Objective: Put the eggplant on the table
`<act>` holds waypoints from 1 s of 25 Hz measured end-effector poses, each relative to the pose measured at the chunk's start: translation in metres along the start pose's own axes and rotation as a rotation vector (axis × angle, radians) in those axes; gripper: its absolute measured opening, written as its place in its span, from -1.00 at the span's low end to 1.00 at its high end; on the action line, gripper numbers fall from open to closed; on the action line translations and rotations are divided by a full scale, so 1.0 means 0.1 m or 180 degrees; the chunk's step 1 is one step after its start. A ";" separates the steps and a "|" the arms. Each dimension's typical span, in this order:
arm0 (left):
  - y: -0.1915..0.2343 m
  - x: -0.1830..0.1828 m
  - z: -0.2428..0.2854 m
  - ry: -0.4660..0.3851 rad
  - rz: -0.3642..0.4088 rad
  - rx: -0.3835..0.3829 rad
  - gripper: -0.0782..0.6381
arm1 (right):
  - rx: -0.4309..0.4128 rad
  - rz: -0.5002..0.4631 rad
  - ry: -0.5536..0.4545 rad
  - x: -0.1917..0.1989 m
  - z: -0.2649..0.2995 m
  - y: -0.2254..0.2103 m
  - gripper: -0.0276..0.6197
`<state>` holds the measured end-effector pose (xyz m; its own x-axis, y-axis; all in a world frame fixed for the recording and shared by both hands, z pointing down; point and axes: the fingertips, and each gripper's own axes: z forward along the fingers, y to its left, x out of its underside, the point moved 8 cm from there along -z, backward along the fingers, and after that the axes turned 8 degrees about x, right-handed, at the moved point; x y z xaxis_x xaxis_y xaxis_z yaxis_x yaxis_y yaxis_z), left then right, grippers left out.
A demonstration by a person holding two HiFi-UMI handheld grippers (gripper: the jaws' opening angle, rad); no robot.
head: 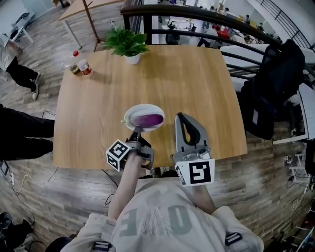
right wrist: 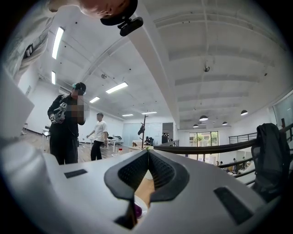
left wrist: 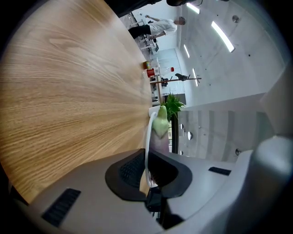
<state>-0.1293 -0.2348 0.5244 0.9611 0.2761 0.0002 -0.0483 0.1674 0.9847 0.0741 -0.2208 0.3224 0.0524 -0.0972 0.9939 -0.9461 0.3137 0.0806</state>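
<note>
A purple eggplant with a green stem lies in a white plate on the wooden table, close to its near edge. My left gripper is shut on the plate's near rim. In the left gripper view the thin white rim runs between the pads, and the eggplant lies just beyond. My right gripper hovers just right of the plate, shut, with its tips touching and holding nothing. In the right gripper view, a bit of the eggplant shows low between the jaws.
A potted plant stands at the table's far edge, and two small bottles at the far left. A chair draped with a black bag stands to the right, by a dark railing. People stand at the left.
</note>
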 end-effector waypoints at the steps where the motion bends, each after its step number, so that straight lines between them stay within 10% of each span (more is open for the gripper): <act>1: 0.01 0.02 0.02 -0.0003 0.0009 -0.0011 -0.72 | -0.0014 -0.0005 -0.0006 0.00 0.01 -0.02 -0.85; 25: 0.72 0.45 0.31 0.0148 0.0006 -0.0438 -0.72 | 0.0325 -0.0076 0.0185 0.12 -0.31 -0.41 -0.85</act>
<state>-0.0811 -0.2399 0.6008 0.9475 0.3196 -0.0093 -0.0899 0.2942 0.9515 0.1236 -0.2061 0.3337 0.0911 -0.0477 0.9947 -0.9718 0.2138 0.0992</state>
